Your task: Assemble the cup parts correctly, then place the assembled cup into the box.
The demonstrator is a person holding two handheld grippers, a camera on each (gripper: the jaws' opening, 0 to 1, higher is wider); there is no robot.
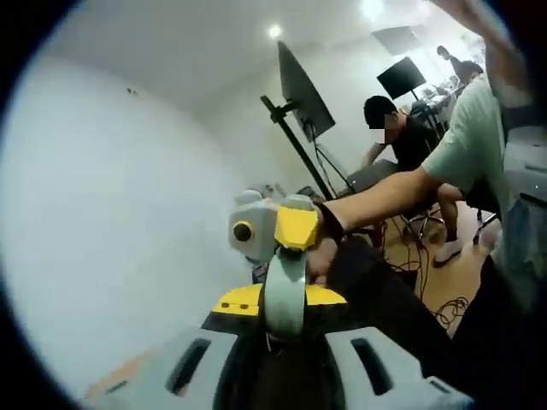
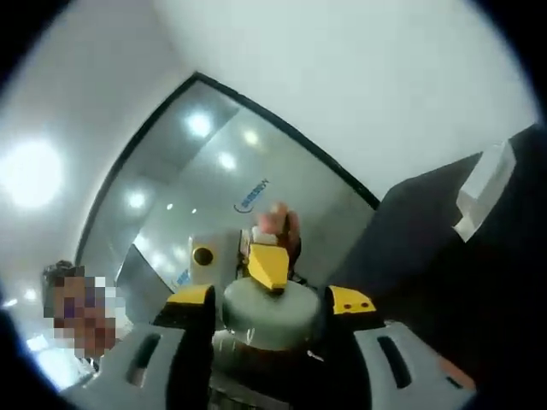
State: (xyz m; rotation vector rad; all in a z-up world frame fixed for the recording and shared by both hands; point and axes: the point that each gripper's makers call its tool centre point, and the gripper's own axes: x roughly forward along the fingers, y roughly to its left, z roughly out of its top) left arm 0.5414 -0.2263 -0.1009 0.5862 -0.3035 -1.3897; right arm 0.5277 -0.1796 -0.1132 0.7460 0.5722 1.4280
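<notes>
Fingers of our right gripper clamp a pale grey round cup part; its lower half is hidden. Our left fingers clamp a similar grey piece, seen edge-on.

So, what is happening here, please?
A person holds two grippers up in the air, facing each other, and they meet at a grey round part. The right gripper has its jaws on both sides of that part and seems to grip it. The left gripper meets the part edge-on; whether it grips is unclear.

left gripper – grey, yellow pads | right gripper – same | sleeve – pale green
</notes>
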